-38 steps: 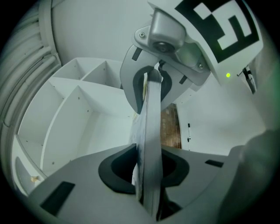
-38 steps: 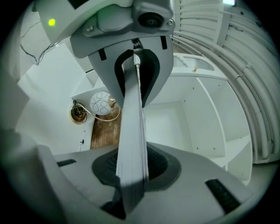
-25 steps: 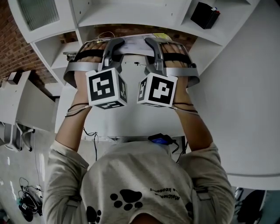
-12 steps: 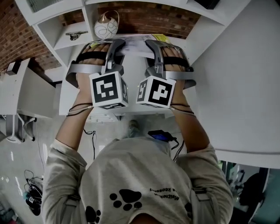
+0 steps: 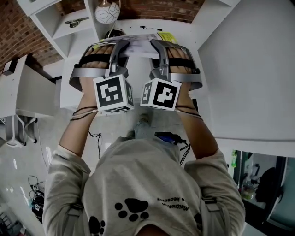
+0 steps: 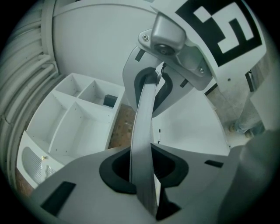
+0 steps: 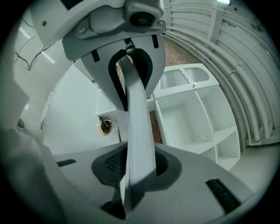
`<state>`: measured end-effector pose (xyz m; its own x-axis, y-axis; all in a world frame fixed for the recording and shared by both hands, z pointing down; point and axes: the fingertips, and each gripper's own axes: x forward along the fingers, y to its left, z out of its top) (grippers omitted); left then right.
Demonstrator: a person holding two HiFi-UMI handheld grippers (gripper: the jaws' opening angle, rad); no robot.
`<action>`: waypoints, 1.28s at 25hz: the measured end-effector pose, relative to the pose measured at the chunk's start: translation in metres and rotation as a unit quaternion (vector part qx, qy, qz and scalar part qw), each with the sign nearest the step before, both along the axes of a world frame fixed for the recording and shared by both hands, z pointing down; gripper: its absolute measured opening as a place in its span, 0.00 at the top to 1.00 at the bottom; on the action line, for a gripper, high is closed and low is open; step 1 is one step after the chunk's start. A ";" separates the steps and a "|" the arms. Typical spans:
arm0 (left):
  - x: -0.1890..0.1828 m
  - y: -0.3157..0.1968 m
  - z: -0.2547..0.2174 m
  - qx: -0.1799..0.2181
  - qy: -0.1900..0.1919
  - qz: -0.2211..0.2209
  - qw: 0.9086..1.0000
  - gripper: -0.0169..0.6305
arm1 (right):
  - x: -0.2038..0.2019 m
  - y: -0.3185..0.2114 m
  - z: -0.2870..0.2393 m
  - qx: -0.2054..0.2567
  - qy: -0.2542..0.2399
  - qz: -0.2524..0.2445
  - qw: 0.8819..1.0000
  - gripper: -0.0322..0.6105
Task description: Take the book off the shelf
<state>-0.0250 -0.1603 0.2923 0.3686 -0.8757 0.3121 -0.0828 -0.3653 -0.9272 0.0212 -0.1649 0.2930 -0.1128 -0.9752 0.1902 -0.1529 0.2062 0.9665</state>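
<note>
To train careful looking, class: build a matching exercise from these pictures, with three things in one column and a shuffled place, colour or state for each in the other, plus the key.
Things:
1. book
2. round vase
3. brick wall

Place, colour or state:
A. red-brown
B. clamped in the jaws of the left gripper and the right gripper
C. in a compartment of the white shelf

Pairs: 1-B, 2-C, 3-A

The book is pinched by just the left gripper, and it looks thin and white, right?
Not quite: both pinch it. The left gripper and the right gripper each have jaws shut on the thin white book, as the two gripper views show.
</note>
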 end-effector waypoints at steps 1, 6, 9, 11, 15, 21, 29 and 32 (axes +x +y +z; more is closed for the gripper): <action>0.001 0.004 0.002 -0.001 0.001 0.001 1.000 0.85 | 0.002 0.004 0.002 0.000 0.000 0.001 1.000 0.82; 0.012 0.016 0.018 -0.005 0.003 0.000 1.000 0.85 | 0.013 0.017 0.018 -0.007 -0.002 0.002 1.000 0.82; 0.017 0.021 0.029 -0.010 0.007 -0.004 1.000 0.85 | 0.018 0.021 0.028 -0.012 -0.004 0.000 1.000 0.82; 0.018 0.021 0.034 -0.012 0.007 -0.007 1.000 0.85 | 0.019 0.021 0.034 -0.012 -0.006 -0.001 1.000 0.82; 0.022 0.020 0.045 -0.015 0.012 -0.011 1.000 0.85 | 0.023 0.020 0.044 -0.006 -0.006 -0.005 1.000 0.82; 0.024 0.019 0.069 -0.022 0.014 -0.019 0.999 0.85 | 0.025 0.018 0.068 -0.018 -0.008 -0.011 1.000 0.82; 0.023 0.016 0.103 -0.028 0.008 -0.023 0.999 0.85 | 0.024 0.014 0.102 -0.035 -0.013 -0.014 0.999 0.82; 0.023 0.014 0.118 -0.032 0.006 -0.024 0.999 0.85 | 0.024 0.012 0.118 -0.041 -0.016 -0.014 0.999 0.82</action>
<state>-0.0018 -0.1463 0.4106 0.3305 -0.8711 0.3633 -0.1119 -0.4184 -0.9013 0.0455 -0.1528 0.4106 -0.1479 -0.9526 0.2659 -0.1769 0.2900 0.9406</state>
